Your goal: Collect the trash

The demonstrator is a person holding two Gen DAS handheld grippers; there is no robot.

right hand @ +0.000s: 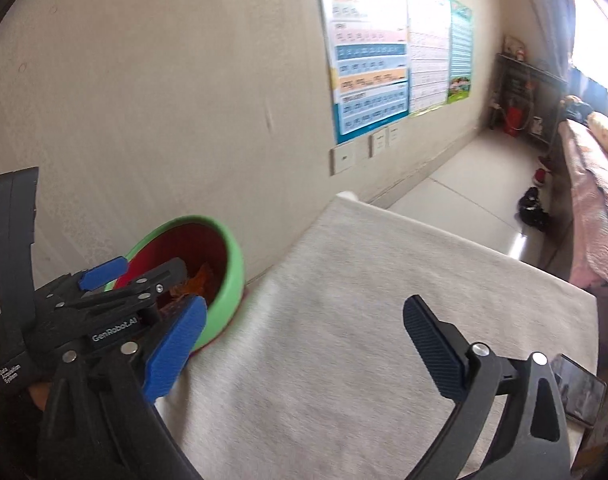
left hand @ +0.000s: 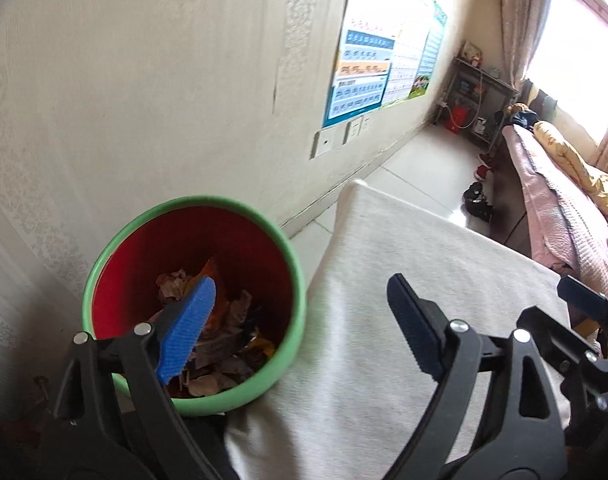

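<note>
White-clothed table [right hand: 343, 320] by wall — trash bin [left hand: 192, 300] upright, mouth up; left gripper [left hand: 300, 328] & right gripper [right hand: 304, 344] both spread wide, nothing held.

A white cloth-covered table [right hand: 343, 320] carries a phone [right hand: 579, 390] at its right edge.

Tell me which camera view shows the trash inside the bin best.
Left wrist view: it looks down into the bin, showing the crumpled trash at the bottom. The right wrist view sees it side-on, with only a scrap visible behind the left gripper.
</note>
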